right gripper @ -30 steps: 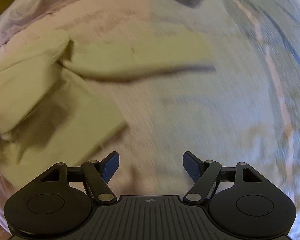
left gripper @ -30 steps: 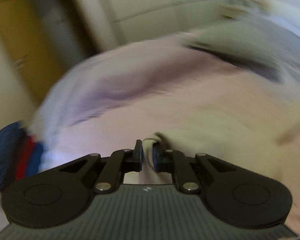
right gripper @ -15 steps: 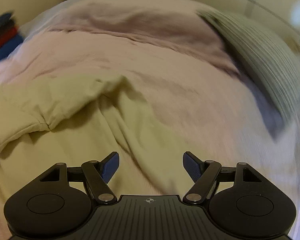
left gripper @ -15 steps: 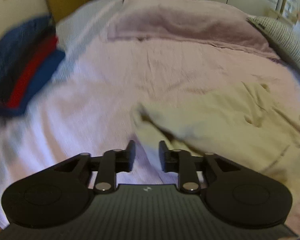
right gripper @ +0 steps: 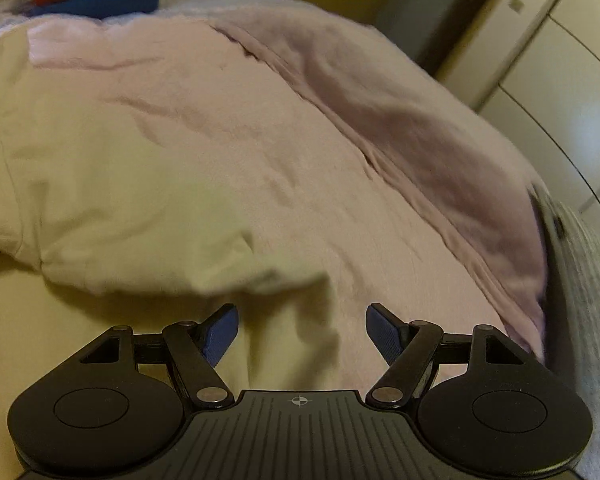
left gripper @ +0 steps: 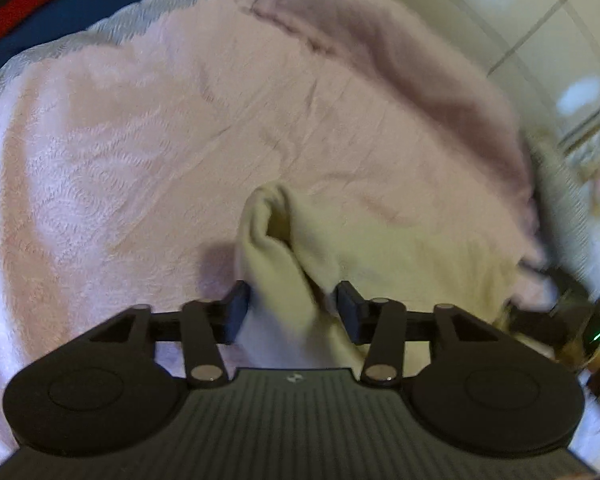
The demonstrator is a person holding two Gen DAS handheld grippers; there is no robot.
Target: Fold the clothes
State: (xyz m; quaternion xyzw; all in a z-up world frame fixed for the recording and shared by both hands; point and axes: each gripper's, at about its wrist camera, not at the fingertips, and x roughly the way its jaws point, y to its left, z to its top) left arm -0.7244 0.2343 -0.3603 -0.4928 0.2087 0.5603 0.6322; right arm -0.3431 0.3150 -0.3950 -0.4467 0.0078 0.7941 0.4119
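Cream cloth, a soft garment, lies spread and rumpled on the pink bed cover, and as far as these views show the folding is at an early stage: no neat crease or stacked layer is visible anywhere. At about ten o'clock in the left view a pile of blue and red clothes sits at the far edge of the bed, apart from the work. The left gripper has its jaws parted, with a bunched end of the garment, perhaps a sleeve, lying between them; the cloth fills the gap but does not look pinched. From there the garment runs toward three o'clock. In the right view it covers the left half of the picture, a loose rounded fold near the middle, while the right gripper hovers over it with jaws wide apart and nothing between them. A grey striped pillow lies at three o'clock. Still to do, in my judgement: take hold, flatten the cloth, bring the sleeves in and fold the body.
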